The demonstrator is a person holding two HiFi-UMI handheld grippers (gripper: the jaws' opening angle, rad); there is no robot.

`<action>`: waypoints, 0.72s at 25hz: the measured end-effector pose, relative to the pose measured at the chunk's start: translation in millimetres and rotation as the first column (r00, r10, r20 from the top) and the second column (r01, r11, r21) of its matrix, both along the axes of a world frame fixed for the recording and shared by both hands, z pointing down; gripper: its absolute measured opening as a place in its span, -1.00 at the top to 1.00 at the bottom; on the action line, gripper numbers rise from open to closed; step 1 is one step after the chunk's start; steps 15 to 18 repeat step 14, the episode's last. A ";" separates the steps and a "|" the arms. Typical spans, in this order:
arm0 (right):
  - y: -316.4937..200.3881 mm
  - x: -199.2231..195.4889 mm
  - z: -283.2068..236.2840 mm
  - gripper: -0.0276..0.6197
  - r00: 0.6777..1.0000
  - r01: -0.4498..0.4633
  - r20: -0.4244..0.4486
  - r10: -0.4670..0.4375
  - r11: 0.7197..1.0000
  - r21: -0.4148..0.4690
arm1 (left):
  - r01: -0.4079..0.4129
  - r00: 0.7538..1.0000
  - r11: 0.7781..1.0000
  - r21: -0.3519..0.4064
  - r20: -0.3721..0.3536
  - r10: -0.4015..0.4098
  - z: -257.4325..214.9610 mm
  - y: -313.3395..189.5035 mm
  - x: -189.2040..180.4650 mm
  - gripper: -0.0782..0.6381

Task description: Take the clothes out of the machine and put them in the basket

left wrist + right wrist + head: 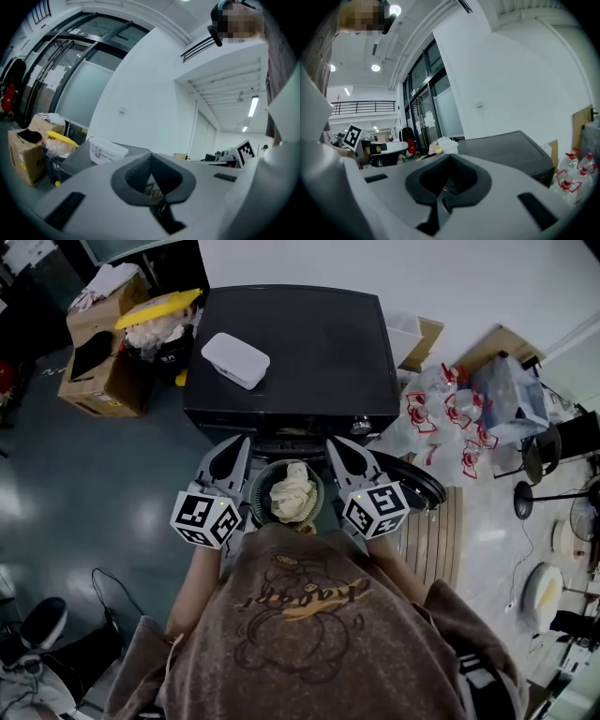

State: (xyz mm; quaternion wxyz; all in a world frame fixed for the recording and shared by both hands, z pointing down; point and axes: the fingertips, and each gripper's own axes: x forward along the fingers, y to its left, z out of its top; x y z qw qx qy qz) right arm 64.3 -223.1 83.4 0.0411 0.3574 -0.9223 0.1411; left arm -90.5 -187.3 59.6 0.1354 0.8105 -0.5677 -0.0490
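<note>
Black box-shaped washing machine (309,352): seen from above, flat top, front edge facing person. Round dark door (424,486) swung open at front right. Round dark-rimmed basket (255,493): upright, just in front of machine, near centre. 1 crumpled cream cloth (292,493): bunched inside basket, filling most of opening.

Matt black machine (291,343), crumpled cream cloth (292,493).
</note>
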 end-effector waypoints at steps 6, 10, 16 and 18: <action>-0.8 -0.6 0.8 0.93 1.000 -0.007 -0.007 0.007 1.000 -0.001 | 0.004 1.000 1.000 0.002 -0.002 -0.004 1.5 0.9 -2.0 0.77; -1.0 -2.2 -0.4 0.93 1.000 -0.003 -0.015 0.003 1.000 0.004 | 0.005 1.000 1.000 -0.001 -0.004 -0.005 2.4 0.2 -2.8 0.77; -1.0 -3.8 0.4 0.93 1.000 0.003 -0.019 -0.003 1.000 0.005 | 0.008 1.000 1.000 -0.006 -0.004 -0.008 4.7 -1.0 -2.7 0.77; -1.0 -3.8 0.4 0.93 1.000 0.003 -0.019 -0.003 1.000 0.005 | 0.008 1.000 1.000 -0.006 -0.004 -0.008 4.7 -1.0 -2.7 0.77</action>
